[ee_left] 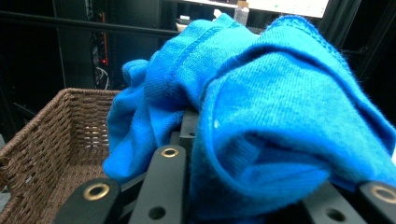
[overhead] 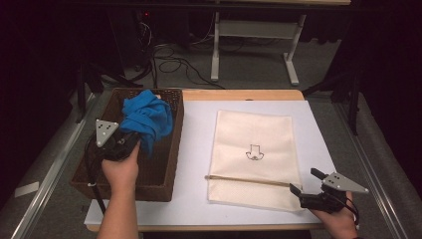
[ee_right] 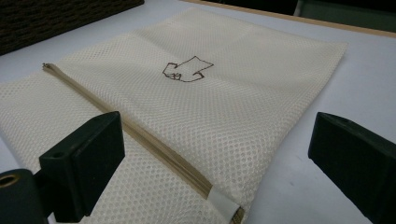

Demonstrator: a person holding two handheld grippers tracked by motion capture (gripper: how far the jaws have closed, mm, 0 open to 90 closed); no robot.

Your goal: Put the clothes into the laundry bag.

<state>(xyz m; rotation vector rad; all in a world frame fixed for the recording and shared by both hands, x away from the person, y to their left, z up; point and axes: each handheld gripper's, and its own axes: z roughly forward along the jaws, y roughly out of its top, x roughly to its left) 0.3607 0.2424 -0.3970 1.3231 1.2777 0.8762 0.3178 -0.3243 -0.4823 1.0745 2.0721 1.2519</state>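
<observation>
**Blue cloth gripped over basket; right gripper parted at mesh bag corner**

Left gripper (overhead: 130, 141): held over the wicker basket (overhead: 175, 144) at the left side of the table. Jaws are clamped on a bunched blue cloth (overhead: 147, 118). In the left gripper view the cloth (ee_left: 261, 116) is draped over and between the black jaws, folds bulging up and to the right, a stitched hem visible near the top. Part of the cloth hangs down toward the basket floor; whether its lowest fold touches the floor cannot be told. Basket wall (ee_left: 51, 135) shows at left, brown weave, interior otherwise bare where seen.

Right gripper (overhead: 304, 181): sits low at the near right corner of the table, held by the person's right hand. Jaws stand wide apart, nothing between the pads. In the right gripper view the two black jaws frame the near corner of the cream mesh bag (ee_right: 187, 116).

Mesh bag (overhead: 254, 154): lies flat on the white table cover (overhead: 194, 149), just right of the basket and apart from it. A tan zipper (overhead: 246, 180) runs across its near end; its end with a white tab lies just in front of the right gripper (ee_right: 212, 156). A small dark outline drawing (overhead: 254, 153) marks the middle of the bag.
</observation>
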